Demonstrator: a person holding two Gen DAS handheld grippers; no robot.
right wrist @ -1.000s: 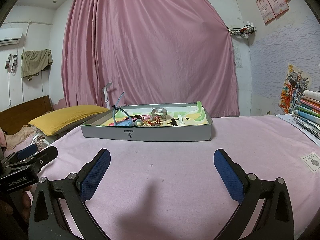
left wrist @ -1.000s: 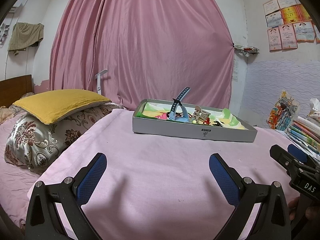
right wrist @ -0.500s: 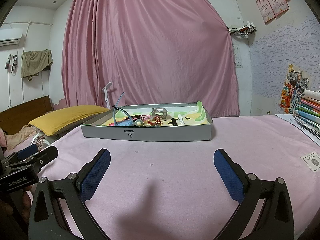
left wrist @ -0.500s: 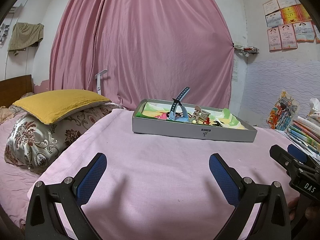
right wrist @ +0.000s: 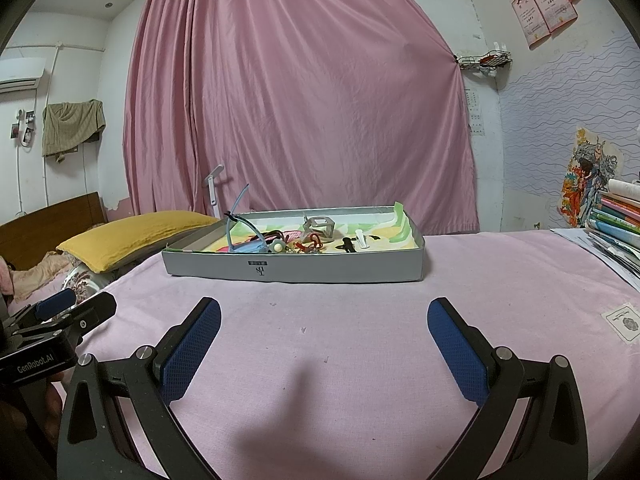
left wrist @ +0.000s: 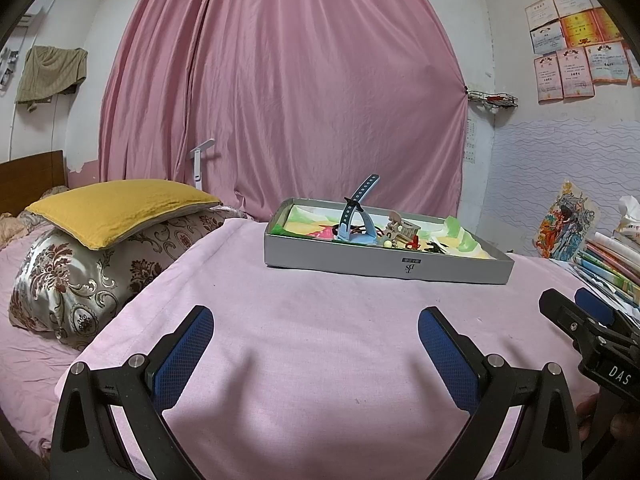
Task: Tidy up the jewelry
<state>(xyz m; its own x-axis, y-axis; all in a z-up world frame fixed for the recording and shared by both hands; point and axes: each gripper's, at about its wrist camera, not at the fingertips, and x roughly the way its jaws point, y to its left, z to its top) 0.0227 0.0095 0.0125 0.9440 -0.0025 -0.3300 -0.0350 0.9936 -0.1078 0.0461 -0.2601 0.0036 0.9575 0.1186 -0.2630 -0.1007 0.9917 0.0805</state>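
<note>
A shallow grey tray [left wrist: 384,266] [right wrist: 296,270] sits on the pink bedsheet ahead of both grippers. It holds a jumble of jewelry: a blue watch strap [left wrist: 356,210] [right wrist: 236,220] sticking up, a metal cube frame [right wrist: 318,226], red pieces [right wrist: 308,245] and a white clip [right wrist: 361,237]. My left gripper [left wrist: 316,344] is open and empty, well short of the tray. My right gripper [right wrist: 324,336] is open and empty, also short of it. Each gripper shows at the edge of the other's view.
A yellow pillow [left wrist: 116,208] lies on patterned pillows [left wrist: 80,272] at the left. Stacked books [right wrist: 616,228] sit at the right edge. A small card [right wrist: 624,322] lies on the sheet at the right. A pink curtain hangs behind.
</note>
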